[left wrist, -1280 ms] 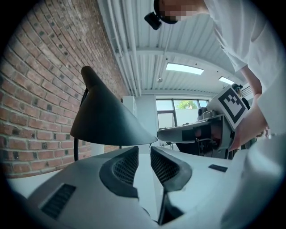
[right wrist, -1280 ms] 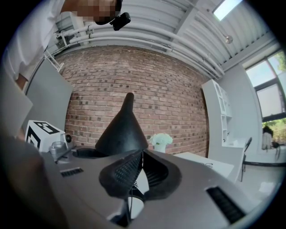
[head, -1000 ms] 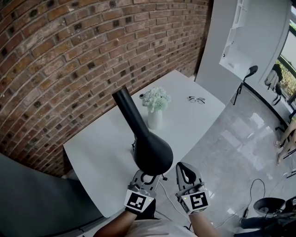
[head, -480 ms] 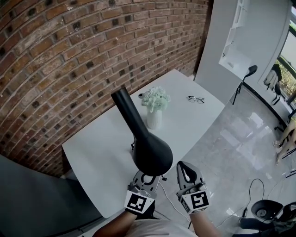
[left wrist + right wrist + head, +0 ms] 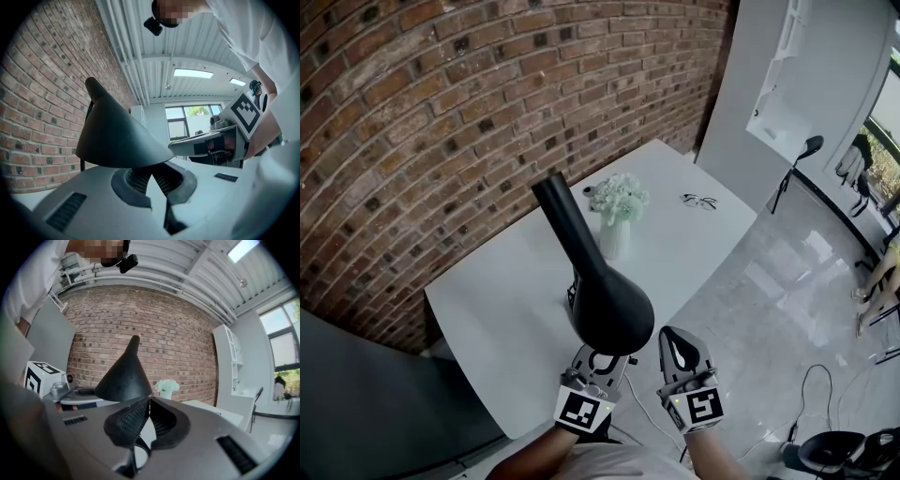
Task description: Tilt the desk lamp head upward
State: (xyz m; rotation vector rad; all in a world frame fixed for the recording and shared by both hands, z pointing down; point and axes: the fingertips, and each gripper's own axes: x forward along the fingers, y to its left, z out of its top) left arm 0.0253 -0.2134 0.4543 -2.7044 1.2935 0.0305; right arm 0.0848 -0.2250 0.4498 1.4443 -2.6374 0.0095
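We see the white worktop [image 5: 506, 309] carrying the black desk lamp head [image 5: 609, 305] above its near edge, with a vase of flowers [image 5: 615, 234] behind it and glasses [image 5: 700, 202] near the far right corner. Our left claw [image 5: 598, 358] sits pressed together just under the head's rim, and the right claw [image 5: 679, 352] is closed on nothing beside it. Nothing has noticeably moved since a second ago.

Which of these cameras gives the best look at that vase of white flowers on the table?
The head view. It shows the vase of flowers from above, blooms and vase both, standing on the white table behind the lamp. The right gripper view shows it only small, beside the lamp's shade. The left gripper view does not show it.
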